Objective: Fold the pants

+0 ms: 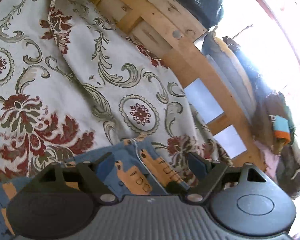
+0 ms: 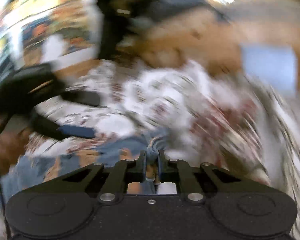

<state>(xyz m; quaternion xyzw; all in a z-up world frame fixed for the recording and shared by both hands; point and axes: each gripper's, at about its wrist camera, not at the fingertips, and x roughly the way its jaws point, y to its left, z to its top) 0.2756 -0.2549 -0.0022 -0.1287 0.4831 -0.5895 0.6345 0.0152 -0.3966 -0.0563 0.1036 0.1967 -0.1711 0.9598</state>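
Right wrist view, badly blurred, seems to show my right tool (image 2: 151,158) pinching the pants (image 2: 118,146); left wrist view shows my left tool (image 1: 151,163) spread wide over them at lower centre.

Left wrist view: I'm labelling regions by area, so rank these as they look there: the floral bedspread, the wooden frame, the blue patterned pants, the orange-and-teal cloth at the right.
1. Floral bedspread
2. Wooden frame
3. Blue patterned pants, partly hidden under the open left claw, so unsure against the frame
4. Orange-and-teal cloth
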